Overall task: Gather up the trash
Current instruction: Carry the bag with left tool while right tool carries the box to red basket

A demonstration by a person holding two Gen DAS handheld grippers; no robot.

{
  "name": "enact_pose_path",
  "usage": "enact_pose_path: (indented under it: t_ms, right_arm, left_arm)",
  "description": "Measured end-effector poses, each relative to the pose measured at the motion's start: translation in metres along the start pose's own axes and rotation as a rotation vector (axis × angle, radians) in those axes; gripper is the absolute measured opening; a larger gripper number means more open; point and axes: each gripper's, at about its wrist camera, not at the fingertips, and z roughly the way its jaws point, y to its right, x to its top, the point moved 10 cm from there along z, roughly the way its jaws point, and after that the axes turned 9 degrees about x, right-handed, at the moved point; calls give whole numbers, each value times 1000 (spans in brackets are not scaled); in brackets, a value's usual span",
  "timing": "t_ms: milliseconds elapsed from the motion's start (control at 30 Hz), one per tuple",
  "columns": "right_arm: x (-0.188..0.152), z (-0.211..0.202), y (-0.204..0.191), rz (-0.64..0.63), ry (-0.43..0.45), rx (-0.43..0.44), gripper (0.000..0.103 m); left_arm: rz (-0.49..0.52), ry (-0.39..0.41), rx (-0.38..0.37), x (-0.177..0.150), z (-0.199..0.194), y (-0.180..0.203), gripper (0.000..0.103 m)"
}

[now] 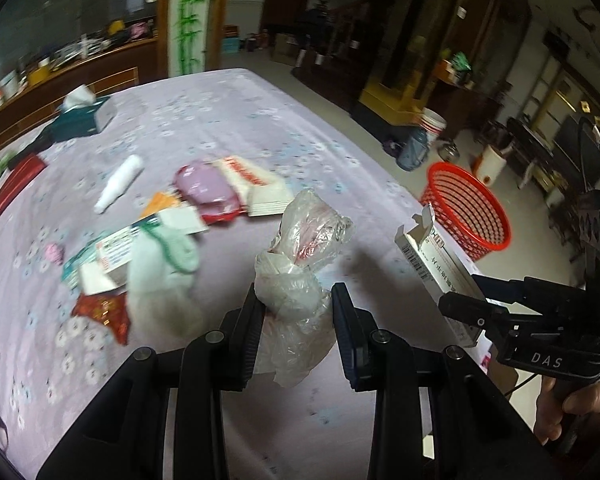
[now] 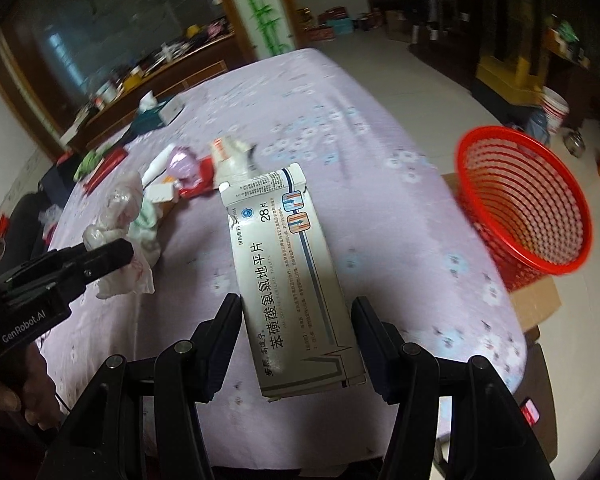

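The crumpled clear plastic bag (image 1: 300, 280) sits pinched between the fingers of the left gripper (image 1: 298, 320), lifted off the purple flowered tablecloth (image 1: 260, 128), while the white medicine box (image 2: 292, 276) is clamped lengthwise in the right gripper (image 2: 296, 336), its torn flap pointing to 12 o'clock. The red mesh basket (image 2: 528, 208) stands off the table's edge at about 2 o'clock from the box, on a cardboard carton (image 2: 536, 304), and as far as its mouth shows it looks empty, so I judge the collecting is barely begun: two pieces are in hand, none dropped. Much is left on the cloth at 10 to 11 o'clock: a white bottle (image 1: 120, 182), a pink-and-red packet (image 1: 208, 192), a pale green sock-like cloth (image 1: 168, 256), flat cartons and wrappers. A teal tissue box (image 1: 84, 116) farther back may not be trash. Only the right wrist view shows the basket's inside and the box's printed face; the left wrist view lays out the remaining litter more plainly.
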Motion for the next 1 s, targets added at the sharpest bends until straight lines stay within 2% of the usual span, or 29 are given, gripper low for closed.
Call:
enact_pose_path:
  t_ms: [267,533,733,1000]
  right_arm:
    - [-1,-28,38,92,62,-27,61]
    - [11,-48,72,111,100,-34,61]
    - [13,-63,111,166,117,-46,61]
    - [32,-93,171,247,172,-75,61]
  left_arm:
    - [90,7,-45,12,4,47,32]
    - [106,7,-59,27,13,84,32]
    - [141,0,-80,37,26,121,32]
    - [175,2,-139,67,43,177,32]
